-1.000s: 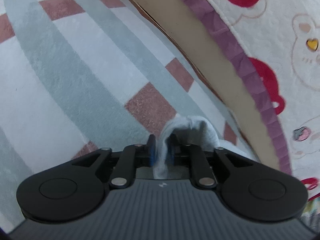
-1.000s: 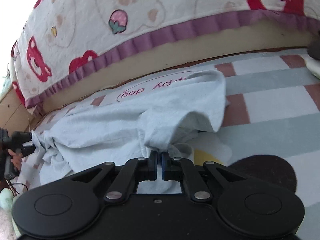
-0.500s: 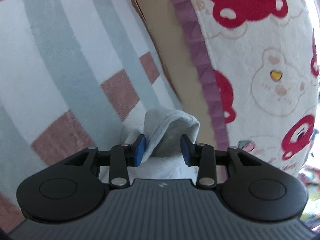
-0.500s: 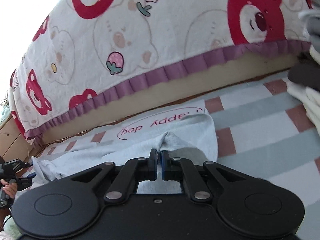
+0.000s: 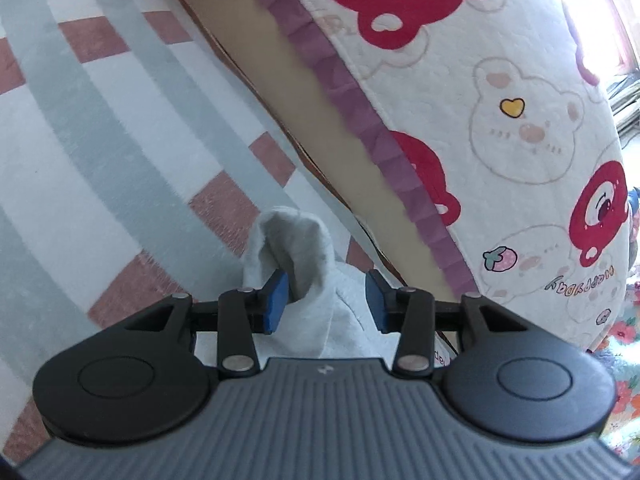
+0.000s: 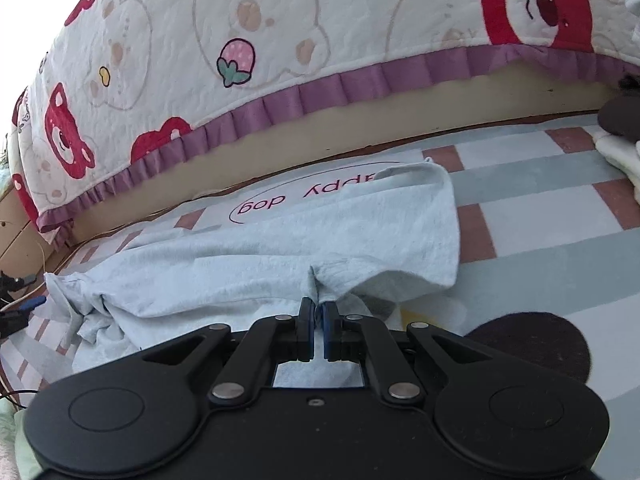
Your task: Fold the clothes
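- The left gripper is holding its blue pads spread, a bunched corner of the pale grey shirt standing loose between them on the striped rug, beside the bed's purple frill.
- Only the right wrist view is showing the shirt lying spread along the rug's bed-side edge.
- The right gripper is pinching a fold of it.
- Upside-down lettering on the rug is reading "happy dog".

Bright daylight, blown-out glare at far right in left wrist view and far left in right wrist view; strong fisheye bending at edges, slight motion blur, soft shadows.
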`<state>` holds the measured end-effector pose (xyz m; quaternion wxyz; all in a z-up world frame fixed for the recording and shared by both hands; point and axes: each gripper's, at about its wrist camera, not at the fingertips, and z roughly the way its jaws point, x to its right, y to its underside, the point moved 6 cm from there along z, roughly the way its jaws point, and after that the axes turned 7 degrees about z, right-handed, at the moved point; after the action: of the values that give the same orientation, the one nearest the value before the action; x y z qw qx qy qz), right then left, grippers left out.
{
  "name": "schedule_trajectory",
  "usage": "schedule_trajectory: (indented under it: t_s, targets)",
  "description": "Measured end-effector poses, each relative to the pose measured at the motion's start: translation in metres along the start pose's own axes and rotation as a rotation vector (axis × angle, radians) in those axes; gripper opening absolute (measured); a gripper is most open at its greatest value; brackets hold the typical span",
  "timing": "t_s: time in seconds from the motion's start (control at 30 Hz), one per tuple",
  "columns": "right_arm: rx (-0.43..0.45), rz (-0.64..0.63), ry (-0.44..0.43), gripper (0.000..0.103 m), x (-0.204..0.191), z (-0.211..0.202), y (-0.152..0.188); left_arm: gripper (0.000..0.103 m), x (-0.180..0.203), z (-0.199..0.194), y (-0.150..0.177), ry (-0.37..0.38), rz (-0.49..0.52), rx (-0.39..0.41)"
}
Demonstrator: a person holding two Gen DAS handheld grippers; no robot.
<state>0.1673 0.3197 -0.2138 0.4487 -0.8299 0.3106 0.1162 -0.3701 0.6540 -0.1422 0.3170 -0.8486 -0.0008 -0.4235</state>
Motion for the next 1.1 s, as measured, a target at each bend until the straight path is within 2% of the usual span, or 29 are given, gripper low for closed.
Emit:
schedule_trajectory:
  t_s: [0.07,0.13,0.27,0.3,0.33,0.37,0.4,0.43,0.47,0.57,0.7,0.77,0.83,0.93,1.0,1.07,1.1]
  targets:
    - [0.008,-0.029,0.006,0.006,-0.003,0.002,0.002,0.045,0.003,0.008,0.000,0.001,-0.007,-0.001]
    - [0.020,-0.067,0.016,0.007,-0.007,0.003,0.003,0.050,0.004,0.022,-0.002,-0.028,0.012,-0.003]
    - [0.028,-0.112,0.042,0.007,-0.010,0.003,0.004,0.047,0.006,0.054,0.002,-0.063,0.064,-0.039]
    - [0.029,-0.124,0.047,0.008,-0.011,0.003,0.005,0.039,0.006,0.062,0.003,-0.072,0.078,-0.048]
    - [0.031,-0.135,0.053,0.011,-0.012,0.003,0.006,0.013,0.007,0.070,0.004,-0.081,0.091,-0.057]
    - [0.029,-0.139,0.056,0.012,-0.012,0.003,0.006,0.004,0.007,0.078,0.005,-0.090,0.104,-0.066]
    - [0.028,-0.142,0.059,0.012,-0.013,0.004,0.007,0.004,0.008,0.084,0.006,-0.100,0.121,-0.072]
    - [0.027,-0.140,0.065,0.019,-0.012,0.004,0.007,0.004,0.013,0.085,0.006,-0.114,0.156,-0.067]
    - [0.027,-0.137,0.071,0.031,-0.011,0.004,0.006,0.004,0.017,0.084,0.007,-0.125,0.192,-0.064]
    - [0.031,-0.108,0.070,0.047,-0.007,0.004,0.004,0.004,0.022,0.083,0.009,-0.136,0.236,-0.073]
    - [0.024,-0.062,0.092,0.061,0.002,0.011,0.003,0.008,0.012,0.084,0.011,-0.106,0.167,-0.091]
    - [0.024,-0.050,0.114,0.068,0.006,0.014,0.005,0.013,0.005,0.086,0.012,-0.091,0.121,-0.101]
    - [0.031,0.008,0.122,0.070,0.013,0.016,0.005,0.029,0.001,0.089,0.016,-0.077,0.094,-0.116]
    - [0.023,0.103,0.111,0.070,0.023,0.017,0.005,0.042,0.004,0.092,0.020,-0.064,0.090,-0.127]
    - [0.000,0.136,0.080,0.057,0.025,0.018,0.003,0.047,0.008,0.094,0.022,-0.062,0.101,-0.128]
    - [-0.011,0.114,0.075,0.033,0.021,0.017,-0.001,0.049,0.010,0.095,0.022,-0.064,0.104,-0.130]
    - [-0.009,0.089,0.075,0.027,0.017,0.015,-0.003,0.050,0.011,0.095,0.022,-0.065,0.102,-0.133]
